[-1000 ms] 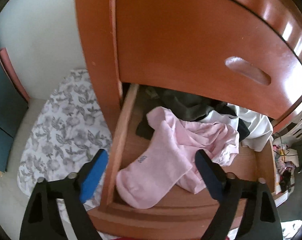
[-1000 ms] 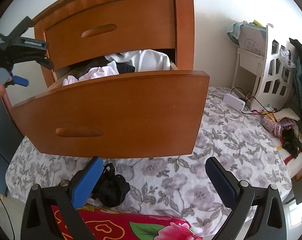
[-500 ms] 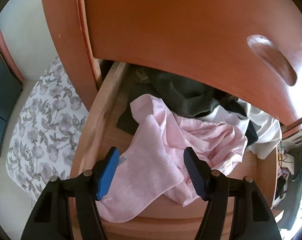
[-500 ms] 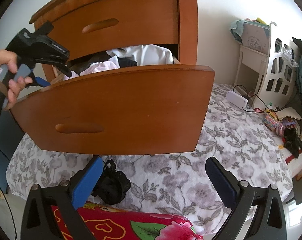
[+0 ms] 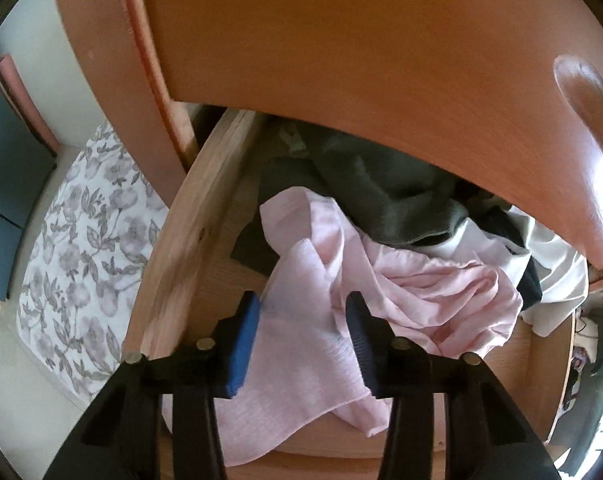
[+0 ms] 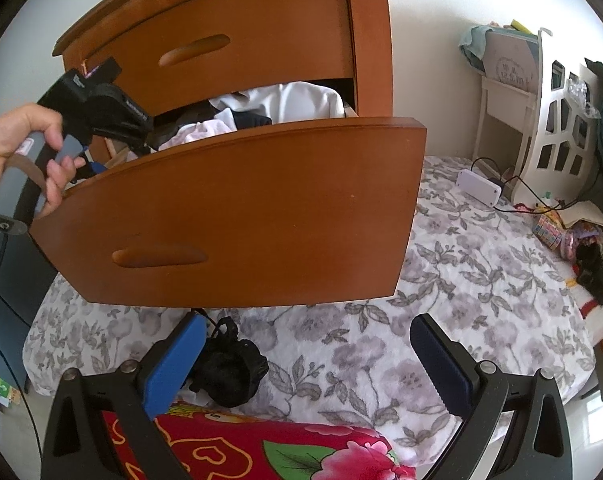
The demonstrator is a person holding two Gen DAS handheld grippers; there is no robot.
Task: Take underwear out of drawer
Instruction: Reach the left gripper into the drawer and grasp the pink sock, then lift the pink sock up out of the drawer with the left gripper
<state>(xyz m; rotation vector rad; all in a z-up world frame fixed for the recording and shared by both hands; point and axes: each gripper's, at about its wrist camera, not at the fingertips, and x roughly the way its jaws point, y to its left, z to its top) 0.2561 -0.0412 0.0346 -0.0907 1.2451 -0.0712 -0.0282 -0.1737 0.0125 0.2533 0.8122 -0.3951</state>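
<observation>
The open lower drawer [image 5: 177,248] holds a crumpled pink garment [image 5: 405,284], with a dark green garment [image 5: 381,192] and a white one [image 5: 557,276] behind it. My left gripper [image 5: 301,332] is down inside the drawer. Its fingers are partly closed and straddle the near end of the pink garment without clamping it. In the right wrist view a hand holds that left gripper [image 6: 105,112] over the drawer's left end. My right gripper [image 6: 305,360] hangs open over the bed, with a black garment [image 6: 229,372] lying beside its left finger.
The closed upper drawer front [image 5: 341,40] overhangs the open drawer closely. The lower drawer front [image 6: 241,216] juts out over a floral bedsheet [image 6: 461,280]. A red flowered blanket [image 6: 241,452] lies below. A white shelf [image 6: 557,92] and clutter stand at the right.
My left gripper has moved forward and down into the drawer, and its fingers have narrowed around the pink garment. The right gripper has barely moved.
</observation>
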